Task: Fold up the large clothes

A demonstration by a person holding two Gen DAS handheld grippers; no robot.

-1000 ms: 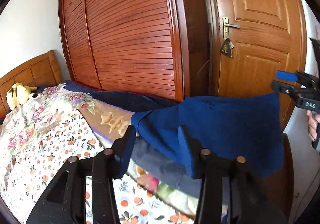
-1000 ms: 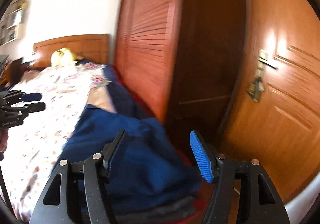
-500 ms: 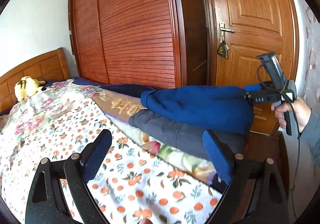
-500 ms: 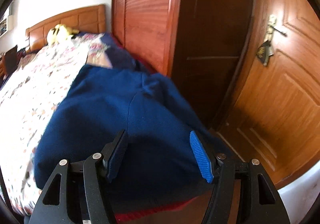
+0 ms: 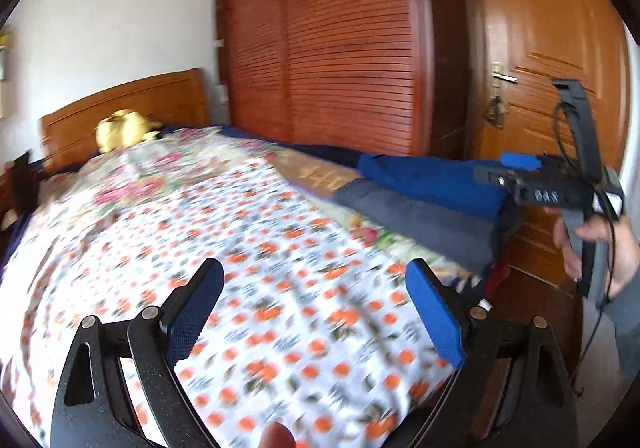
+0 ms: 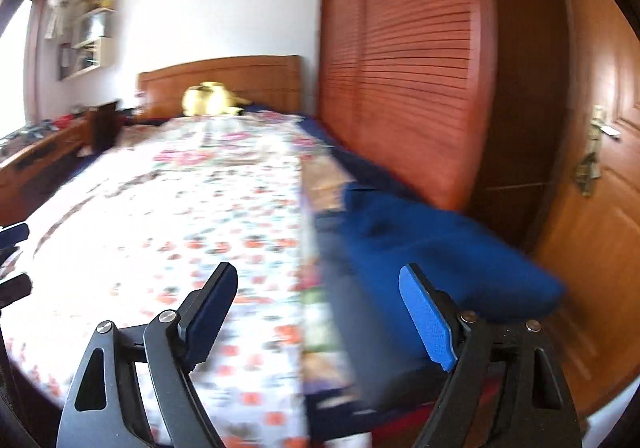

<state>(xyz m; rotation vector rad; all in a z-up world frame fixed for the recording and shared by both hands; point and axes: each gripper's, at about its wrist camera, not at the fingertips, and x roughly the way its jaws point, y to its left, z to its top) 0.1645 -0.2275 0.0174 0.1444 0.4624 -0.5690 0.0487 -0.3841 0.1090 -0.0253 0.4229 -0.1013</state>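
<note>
Open room: across the floral bedspread (image 5: 248,248), left of the clothes stack (image 5: 432,204)
Obstacles: wardrobe (image 5: 340,48) behind the stack, door (image 5: 552,48) to its right

Daylit room, bright, light entering from far left; white wall (image 6: 208,4) near overexposed. Both views motion-blurred: floral bedspread (image 5: 280,288) smeared, blue garment (image 6: 440,248) soft-edged. Strong fisheye bowing of the wardrobe (image 5: 352,48) slats and black vignette at corners. Mild glare on the door (image 6: 612,88).
</note>
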